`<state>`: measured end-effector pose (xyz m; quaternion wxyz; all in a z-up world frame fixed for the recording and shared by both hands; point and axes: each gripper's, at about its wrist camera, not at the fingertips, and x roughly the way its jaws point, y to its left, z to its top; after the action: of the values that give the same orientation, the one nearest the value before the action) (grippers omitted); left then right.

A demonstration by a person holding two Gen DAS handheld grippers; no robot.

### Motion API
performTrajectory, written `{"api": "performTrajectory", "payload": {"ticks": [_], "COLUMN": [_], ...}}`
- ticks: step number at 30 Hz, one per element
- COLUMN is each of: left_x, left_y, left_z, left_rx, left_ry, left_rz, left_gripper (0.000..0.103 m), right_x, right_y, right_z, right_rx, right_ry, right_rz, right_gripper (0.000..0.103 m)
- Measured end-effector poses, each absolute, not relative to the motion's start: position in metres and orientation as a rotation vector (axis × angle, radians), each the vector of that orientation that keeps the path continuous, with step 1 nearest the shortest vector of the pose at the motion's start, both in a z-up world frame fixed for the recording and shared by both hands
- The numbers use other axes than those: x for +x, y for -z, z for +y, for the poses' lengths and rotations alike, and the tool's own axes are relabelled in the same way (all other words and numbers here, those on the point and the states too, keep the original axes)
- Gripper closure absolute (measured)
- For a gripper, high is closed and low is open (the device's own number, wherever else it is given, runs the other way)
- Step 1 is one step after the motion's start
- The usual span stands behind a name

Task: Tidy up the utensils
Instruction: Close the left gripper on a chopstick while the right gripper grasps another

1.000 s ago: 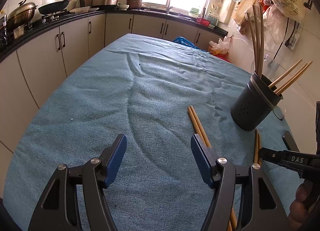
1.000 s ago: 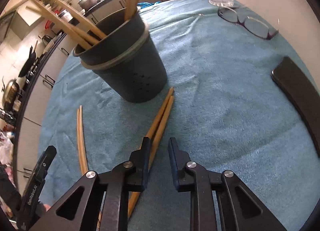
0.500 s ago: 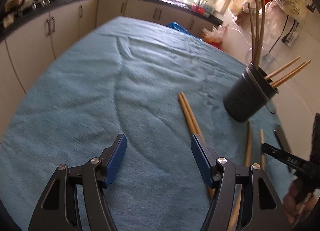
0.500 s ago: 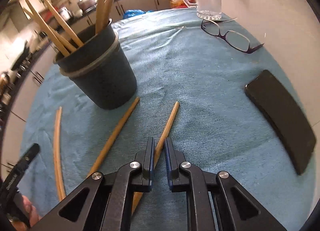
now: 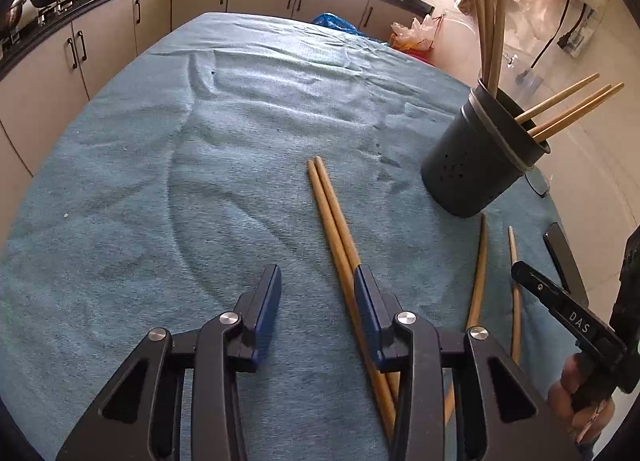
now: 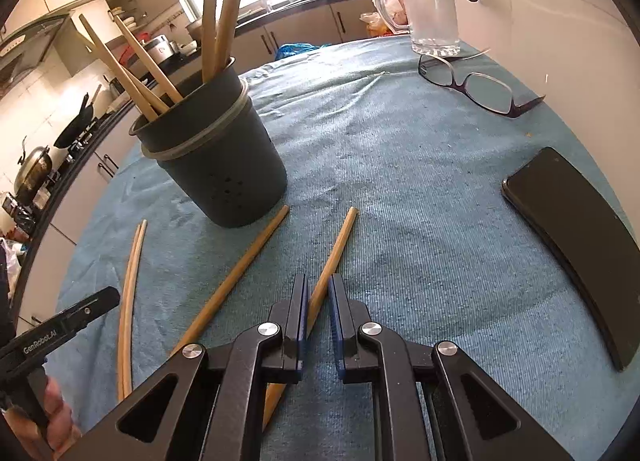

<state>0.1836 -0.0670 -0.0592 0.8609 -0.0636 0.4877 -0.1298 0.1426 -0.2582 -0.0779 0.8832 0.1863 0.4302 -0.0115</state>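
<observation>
Right gripper [image 6: 318, 301] is clenched on a single wooden chopstick [image 6: 336, 249], blue pads pinching its shaft; the tip points ahead toward the dark utensil holder [image 6: 224, 169], and whether the stick is off the cloth can't be told. A second loose chopstick [image 6: 240, 269] lies just left of it on the blue tablecloth [image 6: 420, 201], its far end just beside the holder's base. Left gripper [image 5: 316, 301] is closing, jaws not yet gripping: a pair of chopsticks [image 5: 332, 217] lies side by side on the cloth, running under its right finger [image 5: 366, 301] rather than squarely between the pads. Holder stands upright with several chopsticks and longer sticks leaning out of it. Near the wall: a black phone [image 6: 576, 237], eyeglasses [image 6: 476, 89], a glass pitcher [image 6: 428, 9]. Kitchen cabinets [image 5: 100, 37] beyond.
</observation>
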Motion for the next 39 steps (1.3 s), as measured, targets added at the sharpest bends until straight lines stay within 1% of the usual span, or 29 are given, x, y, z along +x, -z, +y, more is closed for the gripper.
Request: {"api": "performTrajectory", "payload": {"ticks": [2, 3, 6, 10, 16, 19, 20, 22, 26, 30, 39], "left_x": [0.184, 0.184, 0.185, 0.187, 0.193, 0.199, 0.201, 0.204, 0.203, 0.200, 0.202], "left_y": [0.059, 0.059, 0.058, 0.059, 0.062, 0.062, 0.062, 0.062, 0.061, 0.061, 0.062], "left_z": [-0.073, -0.076, -0.078, -0.077, -0.100, -0.103, -0.102, -0.097, -0.083, -0.071, -0.077], "left_rx": [-0.116, -0.089, -0.084, -0.069, 0.102, 0.117, 0.115, 0.100, 0.039, -0.020, 0.022], "left_ry": [0.270, 0.245, 0.230, 0.214, 0.157, 0.149, 0.151, 0.147, 0.179, 0.214, 0.214], "left_rz": [1.029, 1.027, 1.037, 1.042, 1.024, 1.024, 1.021, 1.019, 1.024, 1.034, 1.033], "left_gripper": [0.067, 0.072, 0.078, 0.078, 0.078, 0.080, 0.081, 0.091, 0.096, 0.097, 0.096], "right_x": [0.141, 0.141, 0.141, 0.141, 0.141, 0.141, 0.141, 0.141, 0.140, 0.139, 0.141], "right_y": [0.078, 0.078, 0.078, 0.079, 0.080, 0.080, 0.080, 0.080, 0.080, 0.079, 0.080], "right_z": [-0.259, -0.258, -0.261, -0.264, -0.265, -0.267, -0.267, -0.267, -0.265, -0.263, -0.261], "right_rx": [0.389, 0.388, 0.402, 0.417, 0.418, 0.426, 0.427, 0.426, 0.416, 0.419, 0.443], "right_ry": [0.019, 0.018, 0.011, 0.002, 0.001, -0.004, -0.004, -0.004, -0.002, -0.022, -0.068], "right_rz": [0.888, 0.886, 0.883, 0.881, 0.881, 0.879, 0.879, 0.879, 0.877, 0.874, 0.881], "right_gripper": [0.092, 0.092, 0.092, 0.092, 0.092, 0.092, 0.092, 0.092, 0.092, 0.094, 0.094]}}
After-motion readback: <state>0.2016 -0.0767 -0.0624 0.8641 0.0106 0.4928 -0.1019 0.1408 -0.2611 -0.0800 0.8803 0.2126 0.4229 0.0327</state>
